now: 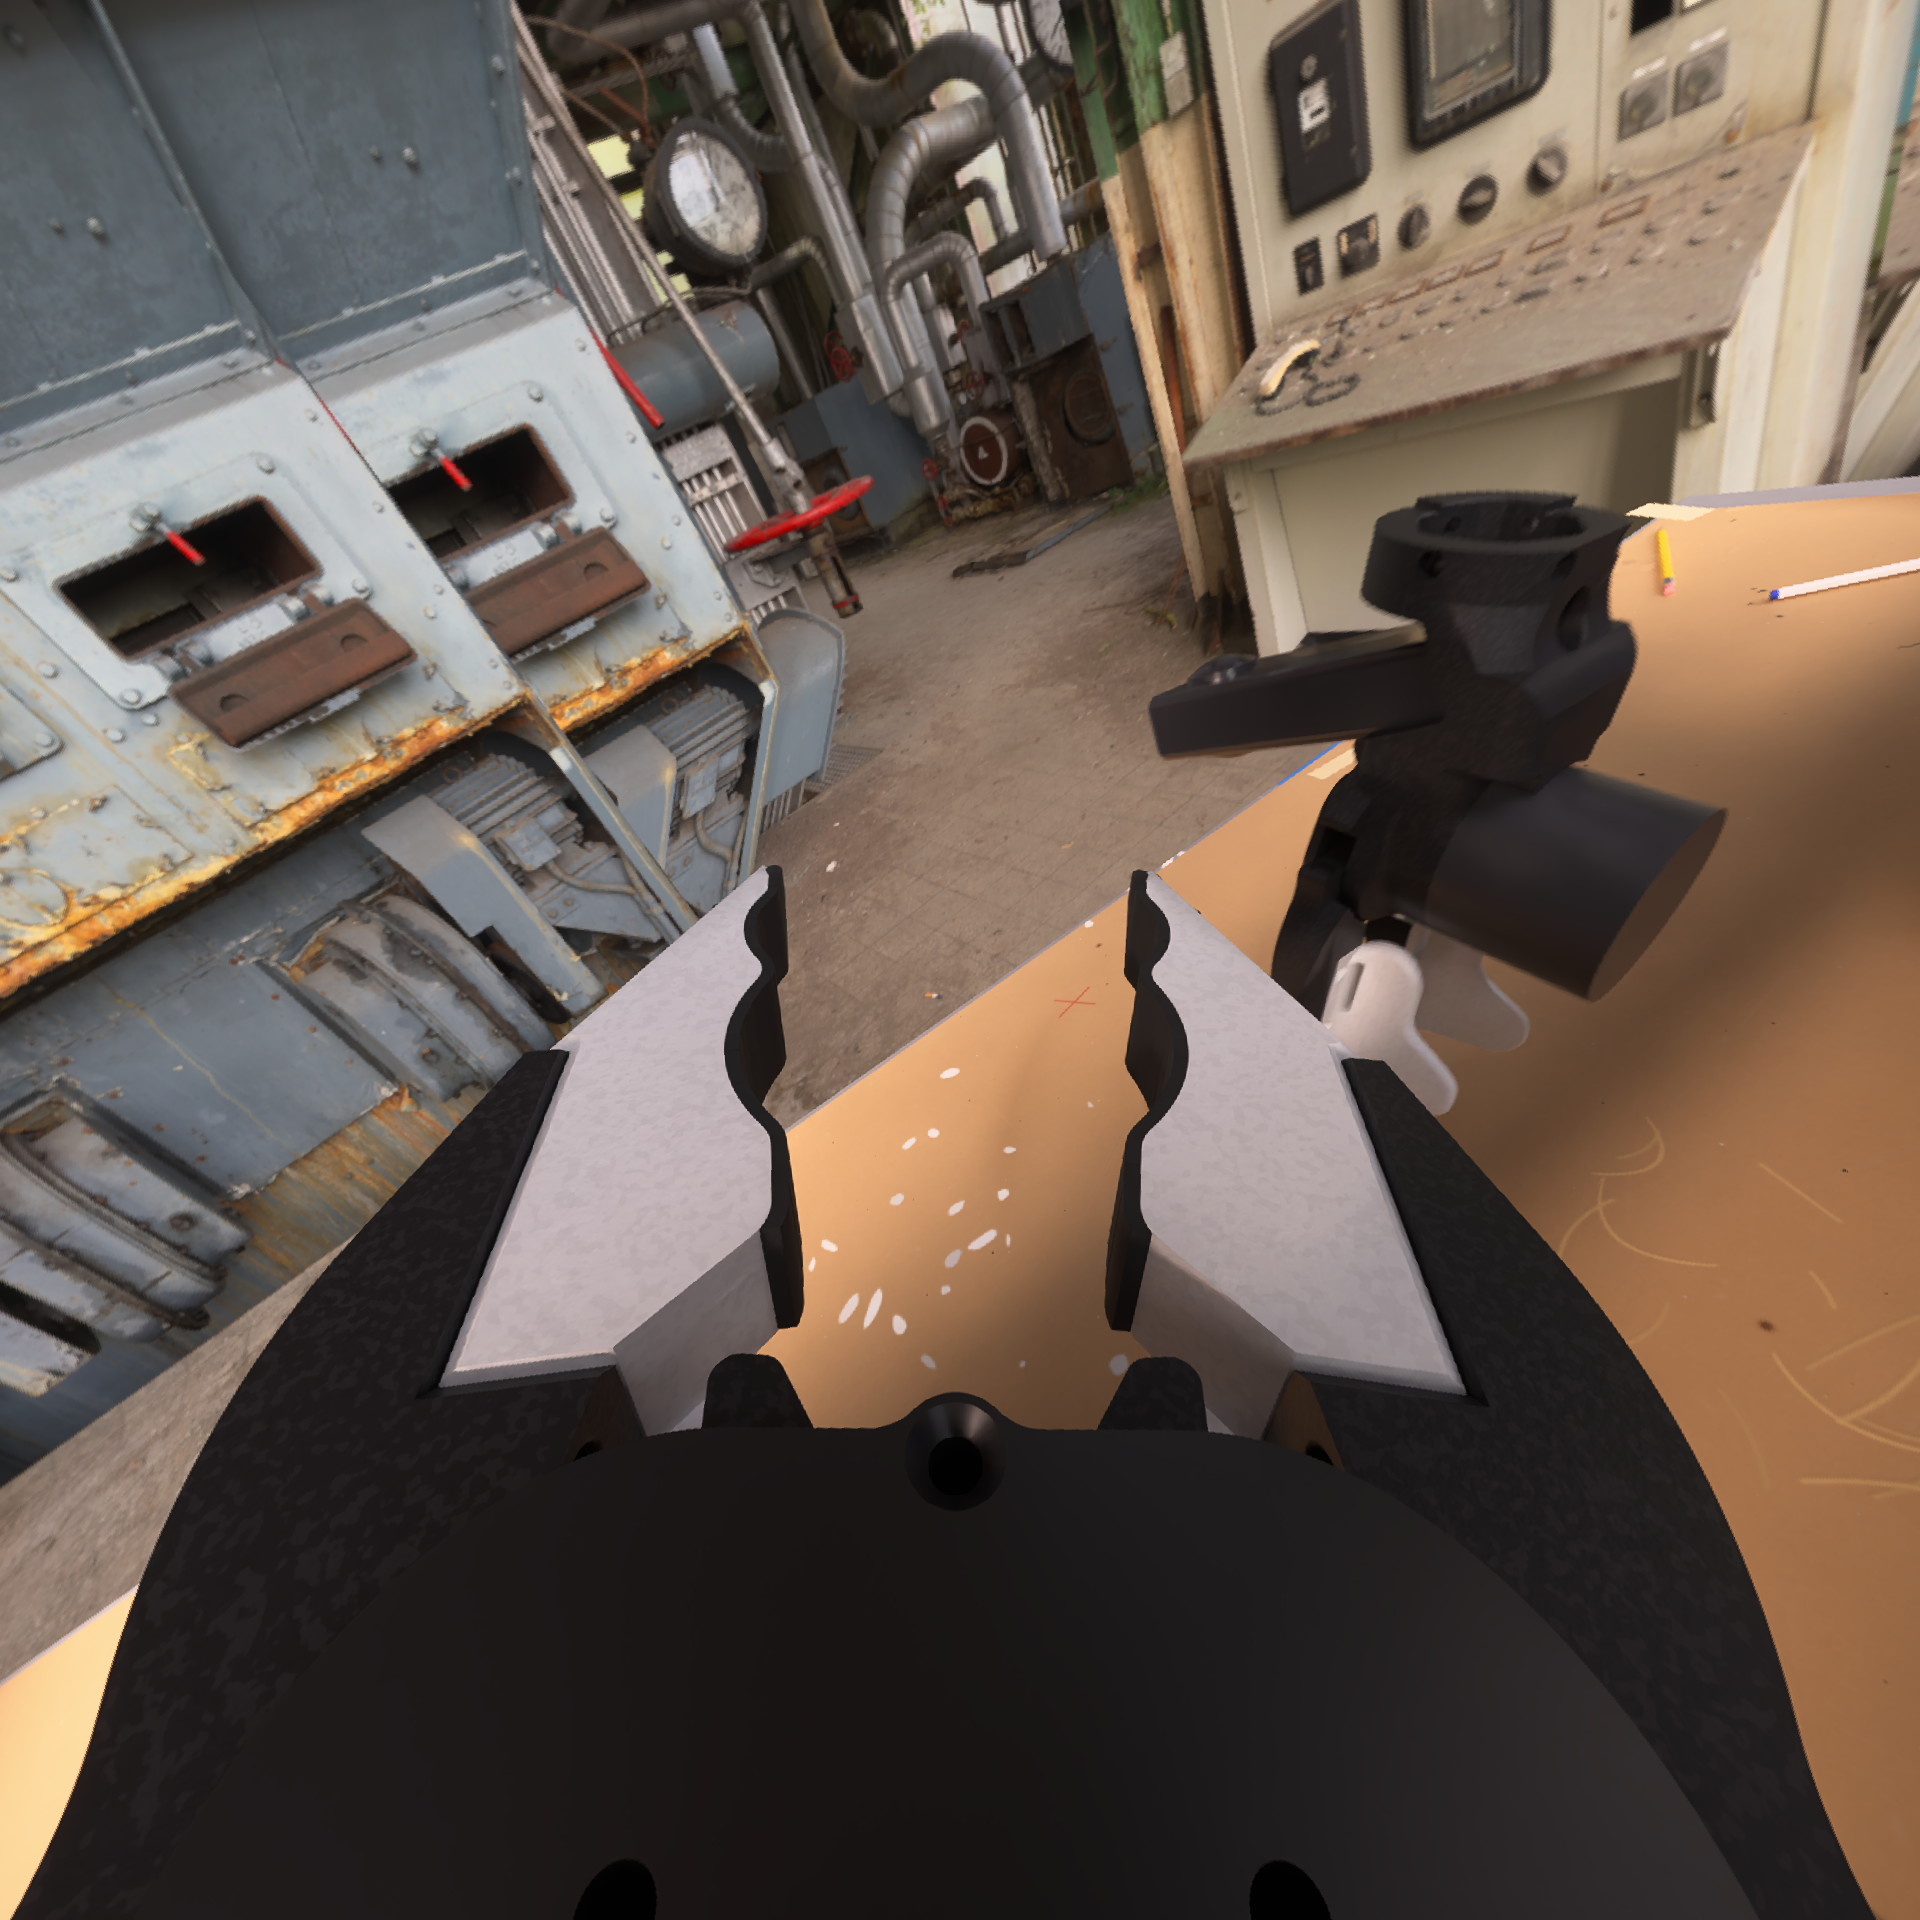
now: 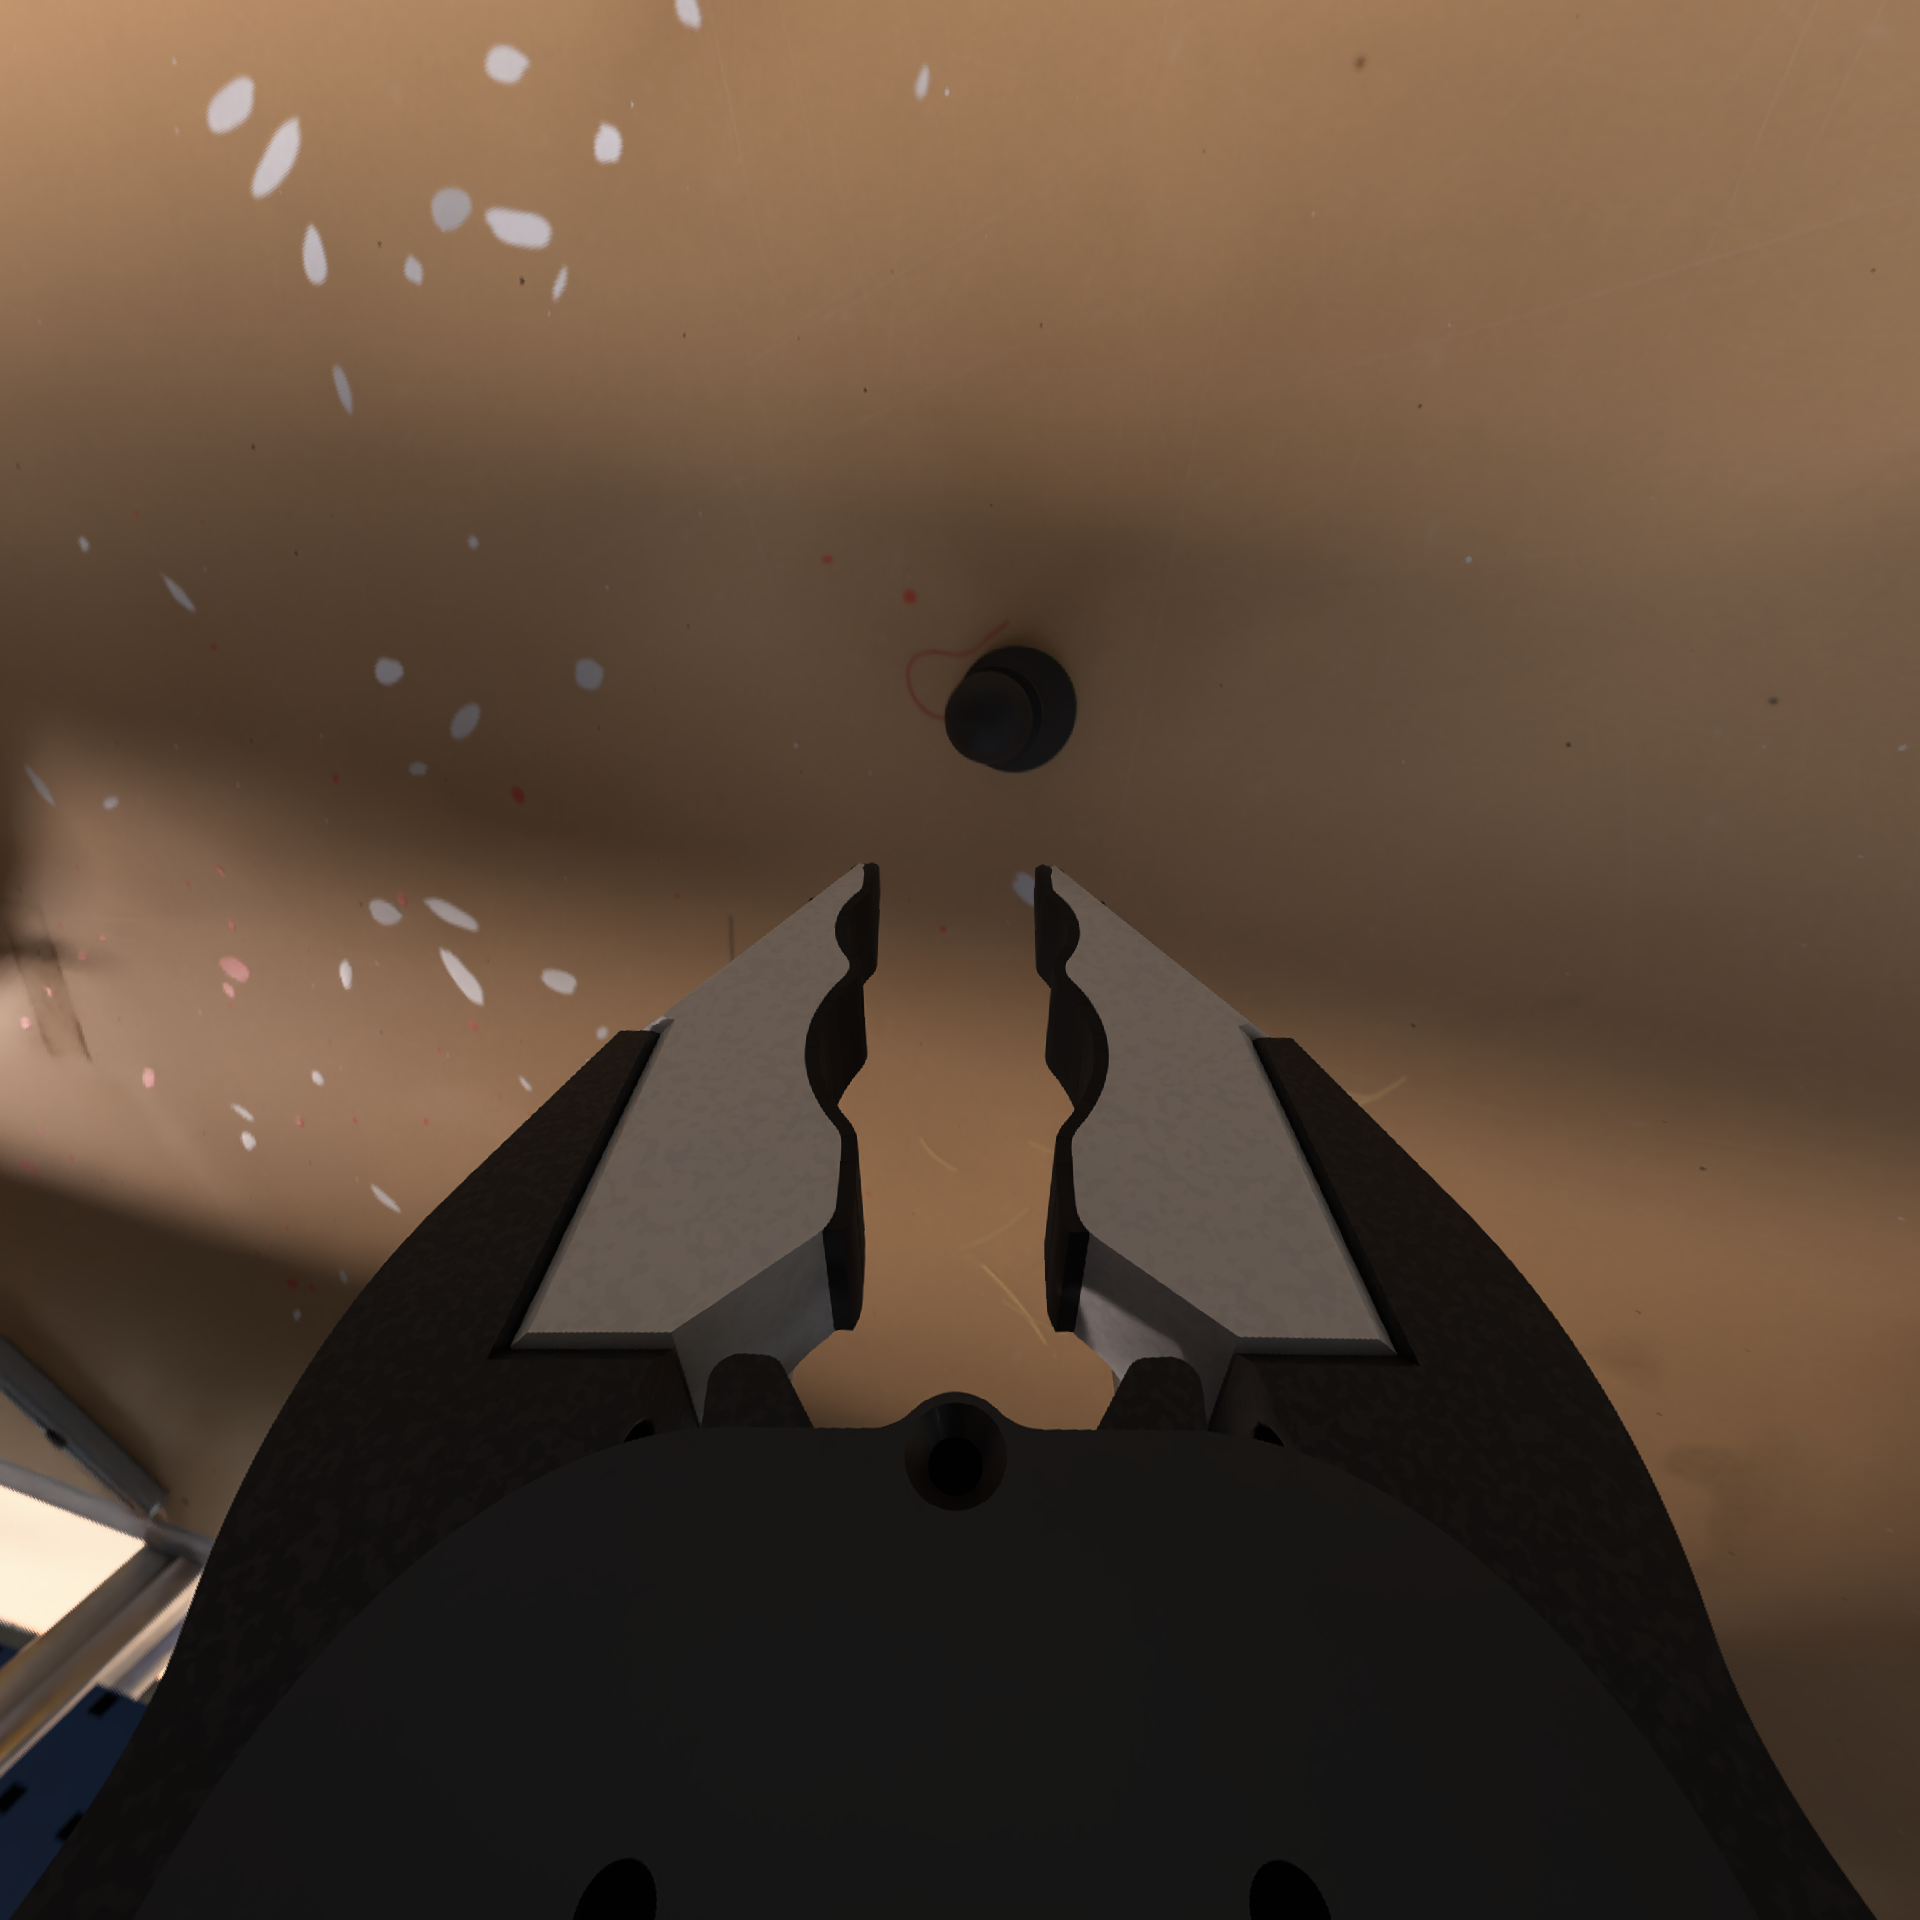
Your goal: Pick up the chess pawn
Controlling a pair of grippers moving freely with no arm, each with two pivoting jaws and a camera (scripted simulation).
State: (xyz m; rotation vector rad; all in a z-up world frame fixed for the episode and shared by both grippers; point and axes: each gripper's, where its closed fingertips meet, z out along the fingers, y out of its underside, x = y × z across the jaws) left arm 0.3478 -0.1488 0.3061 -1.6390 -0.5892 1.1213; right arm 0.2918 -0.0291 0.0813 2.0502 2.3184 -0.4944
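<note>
A small black chess pawn (image 2: 1008,707) stands upright on the tan table top (image 2: 1455,416), seen from above in the right wrist view. My right gripper (image 2: 956,883) is open and empty, pointing down, with its fingertips a short way short of the pawn. My left gripper (image 1: 956,894) is open and empty, hovering over the table's left edge. In the left wrist view the right gripper's black body (image 1: 1486,748) hangs over the table to the right, with its white fingers (image 1: 1392,997) pointing down. The pawn is hidden in the left wrist view.
The table top (image 1: 1662,1195) carries white paint flecks and scratches. A yellow pencil (image 1: 1664,559) and a white pen (image 1: 1844,580) lie at its far side. Beyond the table's left edge stand grey rusted machinery (image 1: 312,582) and a control console (image 1: 1507,291).
</note>
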